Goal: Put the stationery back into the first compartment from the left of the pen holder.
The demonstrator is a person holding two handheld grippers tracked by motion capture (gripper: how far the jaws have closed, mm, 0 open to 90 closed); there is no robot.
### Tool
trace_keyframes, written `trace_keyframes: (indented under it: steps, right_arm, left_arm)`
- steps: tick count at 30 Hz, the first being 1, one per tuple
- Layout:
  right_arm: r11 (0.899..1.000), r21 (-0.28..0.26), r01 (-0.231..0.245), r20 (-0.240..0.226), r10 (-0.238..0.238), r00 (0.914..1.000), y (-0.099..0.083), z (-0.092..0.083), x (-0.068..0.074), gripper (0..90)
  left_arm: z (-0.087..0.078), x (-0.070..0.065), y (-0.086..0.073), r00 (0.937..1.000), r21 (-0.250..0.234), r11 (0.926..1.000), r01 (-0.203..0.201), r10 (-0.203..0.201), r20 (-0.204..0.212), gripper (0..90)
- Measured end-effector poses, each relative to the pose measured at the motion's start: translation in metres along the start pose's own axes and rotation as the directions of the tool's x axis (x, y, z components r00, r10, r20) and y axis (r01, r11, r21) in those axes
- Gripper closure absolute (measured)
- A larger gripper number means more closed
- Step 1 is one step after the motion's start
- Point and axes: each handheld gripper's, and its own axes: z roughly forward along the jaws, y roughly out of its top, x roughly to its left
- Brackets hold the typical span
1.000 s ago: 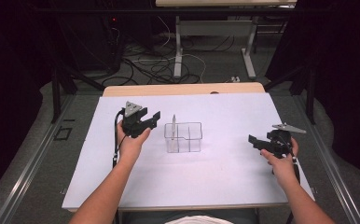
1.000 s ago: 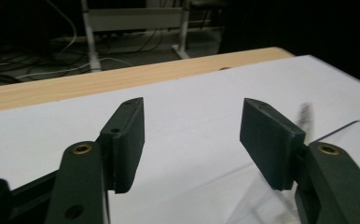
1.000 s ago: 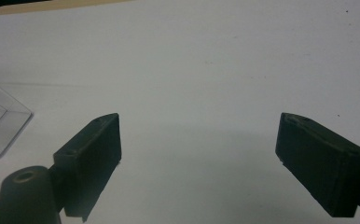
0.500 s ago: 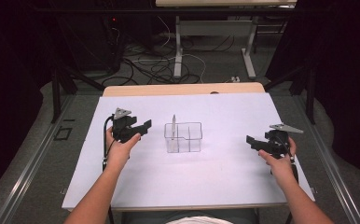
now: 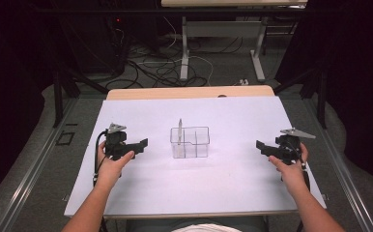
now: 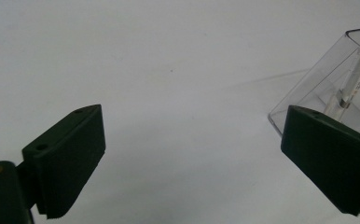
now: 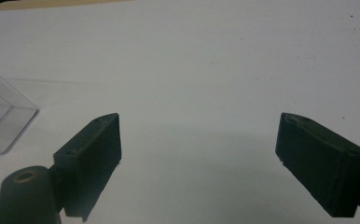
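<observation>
Clear plastic organizer (image 5: 190, 142) holds an unreadably labelled pen (image 6: 355, 86); both tools (image 5: 144, 143) (image 5: 260, 145) gape, empty.

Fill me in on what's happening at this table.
A person holds a claw in each hand over a white table. In the middle stands a clear divided box with a white pen upright in its left compartment. The left claw sits beside the box, its jaws just opened wide with nothing between them. The right claw rests apart at the table's right side, jaws open and empty.
</observation>
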Motion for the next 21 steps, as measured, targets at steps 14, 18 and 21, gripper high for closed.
trace_keyframes:
  steps: [14, 18, 21]
  right_arm:
    - [1.000, 0.010, 0.017, -0.005, -0.016, 0.9998, -0.001, 0.002, 0.003, 14.0]
    - [1.000, 0.015, 0.022, -0.005, -0.022, 0.9997, -0.002, 0.004, 0.004, 14.0]
    - [0.999, 0.024, 0.025, -0.007, -0.025, 0.9997, -0.002, 0.005, 0.005, 14.0]
  left_arm:
    - [-0.014, 0.022, -0.020, 0.9967, 0.015, 0.9974, 0.071, -0.071, -0.041, 0.3]
    - [-0.012, 0.031, -0.024, 0.9967, 0.008, 0.9984, 0.057, -0.056, -0.059, 0.3]
    - [-0.012, 0.035, -0.026, 0.9959, 0.008, 0.9990, 0.044, -0.044, -0.080, 0.3]
